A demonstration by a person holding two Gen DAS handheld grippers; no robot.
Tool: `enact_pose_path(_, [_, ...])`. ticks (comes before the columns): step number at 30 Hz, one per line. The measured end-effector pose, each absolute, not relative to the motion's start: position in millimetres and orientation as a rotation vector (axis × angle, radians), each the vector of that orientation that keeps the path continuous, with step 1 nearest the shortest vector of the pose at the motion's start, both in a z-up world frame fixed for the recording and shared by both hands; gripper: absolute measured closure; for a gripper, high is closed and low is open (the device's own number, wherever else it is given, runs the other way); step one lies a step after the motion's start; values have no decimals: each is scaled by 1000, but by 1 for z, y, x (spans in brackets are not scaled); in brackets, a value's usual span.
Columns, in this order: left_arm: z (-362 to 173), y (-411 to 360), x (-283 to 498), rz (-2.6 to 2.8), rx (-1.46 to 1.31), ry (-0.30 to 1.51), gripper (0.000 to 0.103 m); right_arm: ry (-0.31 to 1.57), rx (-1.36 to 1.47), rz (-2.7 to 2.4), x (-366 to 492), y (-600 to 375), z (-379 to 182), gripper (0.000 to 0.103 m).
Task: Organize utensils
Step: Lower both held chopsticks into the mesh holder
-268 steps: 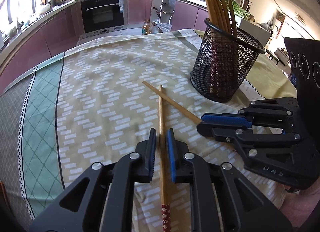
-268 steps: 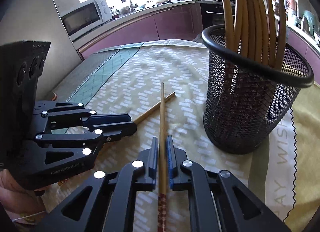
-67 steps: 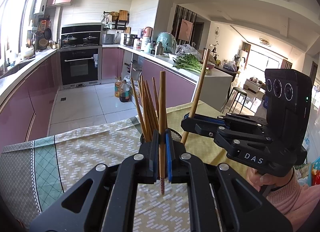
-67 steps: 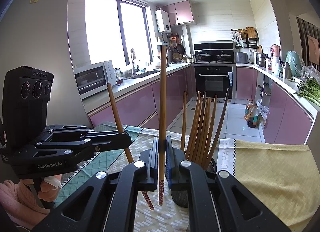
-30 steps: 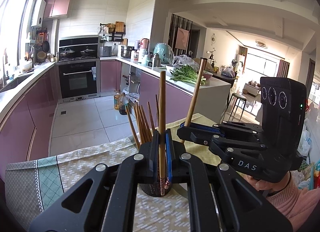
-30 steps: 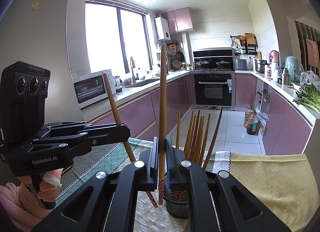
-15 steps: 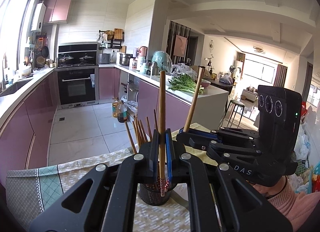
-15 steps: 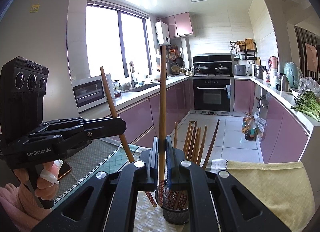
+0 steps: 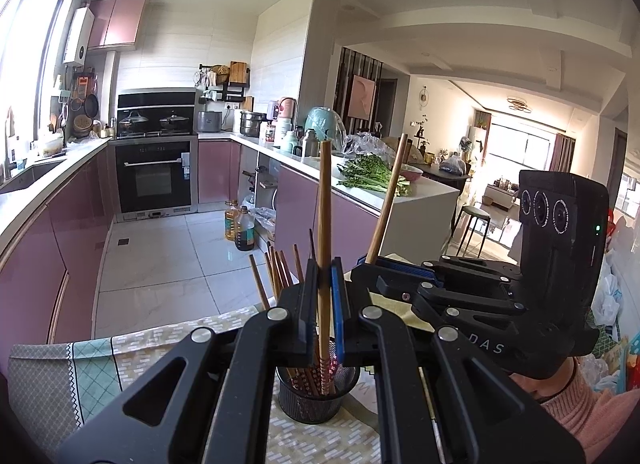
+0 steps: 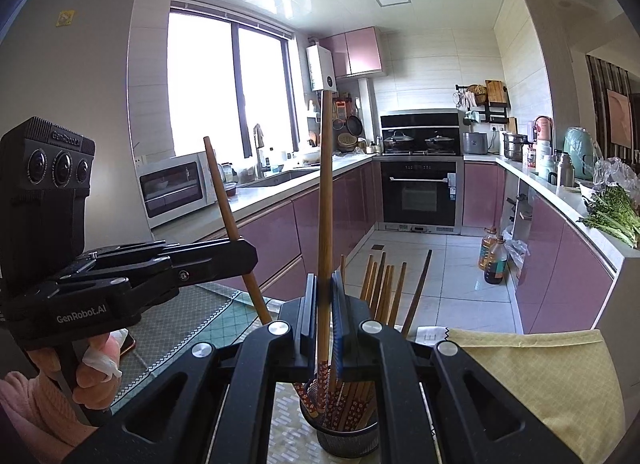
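Observation:
My left gripper (image 9: 322, 304) is shut on a wooden chopstick (image 9: 323, 223) that stands upright. Its red patterned lower end hangs at the mouth of the black mesh holder (image 9: 316, 400). Several chopsticks (image 9: 276, 272) stand in that holder. To the right, my right gripper (image 9: 370, 266) grips a second chopstick (image 9: 386, 199), which leans slightly. In the right wrist view, my right gripper (image 10: 323, 304) is shut on its chopstick (image 10: 325, 183) above the holder (image 10: 346, 440). The left gripper (image 10: 248, 256) holds its chopstick (image 10: 224, 199) slanting down toward the holder.
The holder stands on a patterned tablecloth (image 9: 160, 348) with a green border (image 10: 192, 328) and a yellow part (image 10: 540, 376). A person's hand in a pink sleeve (image 10: 96, 376) holds the left gripper's handle. Pink kitchen cabinets (image 9: 60, 248) and an oven (image 10: 418, 195) lie beyond the table's far edge.
Both chopsticks were lifted off the tablecloth and now stand upright over the holder. Over the last second both grippers have hardly moved, and the holder sits slightly lower in both views.

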State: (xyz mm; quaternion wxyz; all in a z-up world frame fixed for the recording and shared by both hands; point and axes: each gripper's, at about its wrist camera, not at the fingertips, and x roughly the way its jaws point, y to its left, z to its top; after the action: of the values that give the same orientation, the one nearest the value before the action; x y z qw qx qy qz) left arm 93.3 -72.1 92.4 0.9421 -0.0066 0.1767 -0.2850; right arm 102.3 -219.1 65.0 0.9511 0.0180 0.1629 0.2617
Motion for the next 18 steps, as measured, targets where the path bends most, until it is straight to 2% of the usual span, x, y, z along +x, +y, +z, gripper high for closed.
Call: enact_pose_path(18, [93,-81,102,-572,-15,376,96,359,34,509,111,-215,60,97])
